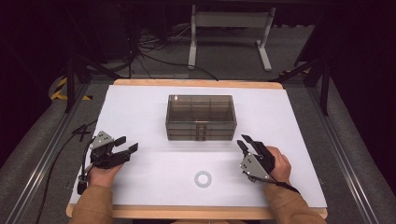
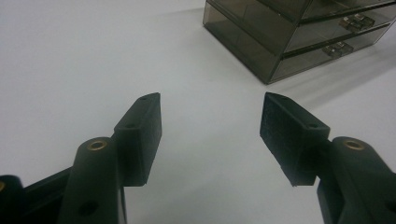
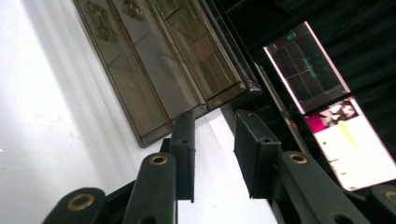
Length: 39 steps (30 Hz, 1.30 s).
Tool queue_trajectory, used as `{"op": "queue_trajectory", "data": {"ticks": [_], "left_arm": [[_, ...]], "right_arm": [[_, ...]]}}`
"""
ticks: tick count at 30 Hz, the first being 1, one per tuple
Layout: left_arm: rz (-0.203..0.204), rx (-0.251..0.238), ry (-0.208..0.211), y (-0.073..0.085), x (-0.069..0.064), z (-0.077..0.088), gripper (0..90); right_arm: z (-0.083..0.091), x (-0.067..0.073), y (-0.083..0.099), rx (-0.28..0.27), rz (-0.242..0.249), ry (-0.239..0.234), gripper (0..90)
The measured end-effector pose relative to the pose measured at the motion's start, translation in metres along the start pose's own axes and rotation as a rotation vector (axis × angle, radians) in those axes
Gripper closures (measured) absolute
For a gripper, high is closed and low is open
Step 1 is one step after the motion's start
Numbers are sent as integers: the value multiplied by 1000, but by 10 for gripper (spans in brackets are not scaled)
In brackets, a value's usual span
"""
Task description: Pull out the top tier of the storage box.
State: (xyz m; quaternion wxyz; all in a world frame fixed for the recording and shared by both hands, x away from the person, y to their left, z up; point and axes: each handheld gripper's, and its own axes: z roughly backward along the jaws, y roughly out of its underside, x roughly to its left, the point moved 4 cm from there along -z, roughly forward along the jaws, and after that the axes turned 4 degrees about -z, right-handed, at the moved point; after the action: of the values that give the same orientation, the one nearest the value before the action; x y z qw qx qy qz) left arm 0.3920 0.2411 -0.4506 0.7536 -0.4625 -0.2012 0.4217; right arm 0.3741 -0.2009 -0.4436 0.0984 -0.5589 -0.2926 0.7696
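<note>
The drawer box (image 1: 201, 117) sits at the middle of the bench (image 1: 140, 107), toward its far side, and everything else is best placed from it.

To the left of the box and nearer the person, the left tongs (image 1: 127, 144) rest on the white sheet, well apart from it. Their jaws stand wide open with nothing between them; in the left gripper view the pads (image 2: 140, 135) frame only bare sheet, with the box's front corner up ahead.

The box itself is smoky clear plastic, with shallow drawers stacked at its front and small handles (image 2: 339, 47) at the middle of each. I judge it light, stiff and slick, likely to skid on the sheet if a drawer is tugged with one hand, and brittle enough to mark if pinched hard. The handles look like the place to take hold, with the other tongs steadying a side wall.

In front of the box, close to the person's edge, lies a small pale ring (image 1: 203, 178), apart from both hands.

To the right of the box the right tongs (image 1: 243, 141) point at its front right corner, close but not touching, jaws parted moderately and empty. Nothing stands between either tongs and the drawers. Beyond the box, off the bench, are cables and a white stand (image 1: 229, 21).
</note>
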Motion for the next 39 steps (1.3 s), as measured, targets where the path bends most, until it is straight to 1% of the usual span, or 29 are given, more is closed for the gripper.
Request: {"op": "queue_trajectory", "data": {"ticks": [2,3,4,5,7,9,11,13,15,17,19,21,24,25,29,31,39], "left_arm": [[-2,2,-3,1,0,0,395],[-2,2,-3,1,0,0,395],[-3,2,-2,1,0,0,395],[-3,7,-2,2,0,0,394],[-3,5,-5,2,0,0,394],[1,4,-5,2,0,1,394],[-1,9,-3,3,0,1,394],[-4,10,-3,3,0,1,395],[-7,10,-4,3,0,1,395],[-6,9,-3,3,-1,1,395],[-7,10,-4,3,-1,1,395],[-7,12,-6,3,-2,1,394],[-8,15,-5,3,-2,0,393],[-8,15,-6,4,-2,0,393],[-7,16,-6,4,-2,0,391],[-6,15,-6,4,-2,0,392],[-10,22,-7,4,-3,0,390]], "right_arm": [[0,2,-3,6,22,11,690],[0,2,-3,6,22,11,690],[0,3,-5,18,56,24,689],[1,4,-7,28,76,38,684],[1,5,-8,28,82,46,684],[2,6,-13,31,103,66,684],[3,7,-17,40,126,92,684],[3,9,-20,48,154,109,682],[3,11,-24,57,173,130,648],[3,12,-28,68,192,149,651],[3,13,-31,67,197,156,658],[4,15,-36,75,216,164,679],[4,19,-43,88,260,179,692],[3,21,-45,86,275,184,691],[1,27,-50,114,316,176,693],[0,29,-54,109,341,180,708],[-3,38,-68,122,379,209,723]]}}
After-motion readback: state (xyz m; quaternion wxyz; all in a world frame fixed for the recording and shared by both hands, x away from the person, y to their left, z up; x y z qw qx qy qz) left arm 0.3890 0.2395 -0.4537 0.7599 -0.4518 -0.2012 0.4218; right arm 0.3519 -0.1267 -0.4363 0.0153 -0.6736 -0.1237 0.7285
